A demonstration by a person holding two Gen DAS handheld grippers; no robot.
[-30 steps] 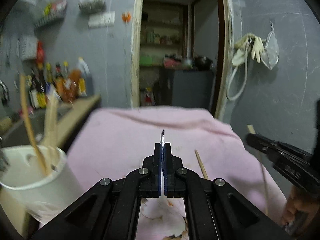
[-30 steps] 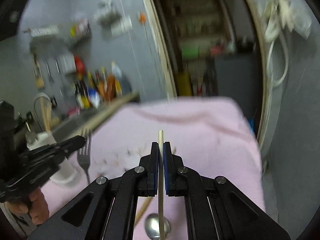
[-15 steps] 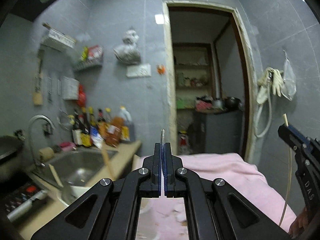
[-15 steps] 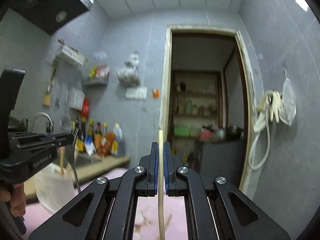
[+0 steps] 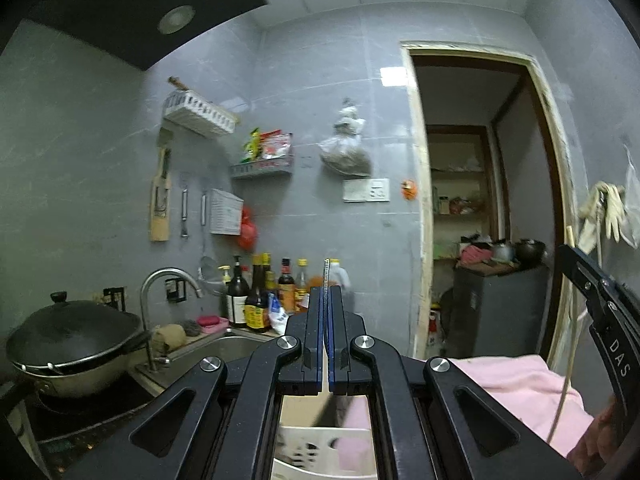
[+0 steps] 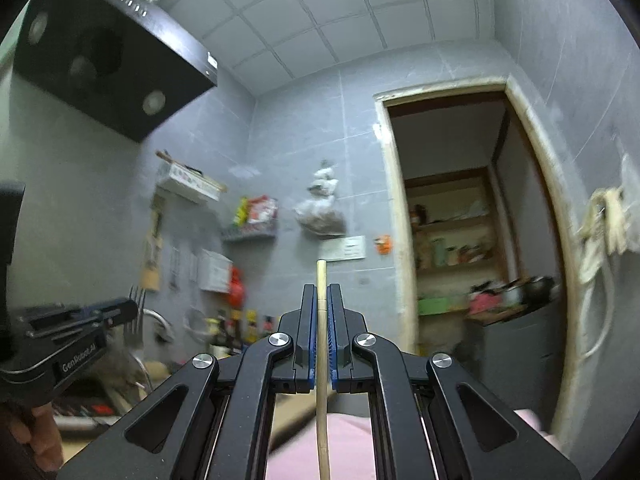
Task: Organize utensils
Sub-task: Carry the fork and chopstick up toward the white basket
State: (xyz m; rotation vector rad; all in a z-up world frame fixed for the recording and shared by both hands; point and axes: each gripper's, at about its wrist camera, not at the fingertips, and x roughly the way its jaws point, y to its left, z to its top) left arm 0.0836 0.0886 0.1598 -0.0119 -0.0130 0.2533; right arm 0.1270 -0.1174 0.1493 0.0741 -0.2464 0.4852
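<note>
My left gripper [image 5: 324,292] is shut on a metal fork, held edge-on; only its thin upper end [image 5: 326,272] shows above the fingertips. In the right wrist view the fork's tines [image 6: 136,312] stick out of the left gripper [image 6: 120,310] at the left. My right gripper [image 6: 321,292] is shut on a wooden chopstick [image 6: 321,400] that runs straight up between the pads. In the left wrist view the right gripper [image 5: 576,256] stands at the right with the chopstick [image 5: 564,392] hanging below it. A white slotted utensil holder [image 5: 320,452] lies below the left gripper.
A pink cloth [image 5: 520,384] covers the table at the lower right. On the left are a wok [image 5: 68,344] on the stove, a sink with a tap [image 5: 160,304] and several sauce bottles [image 5: 260,300]. A doorway [image 5: 480,220] opens at the back right.
Both grippers have tilted up and risen: the views swung from the pink table to the walls and ceiling. The white holder now sits under the left gripper. Both grips are unchanged.
</note>
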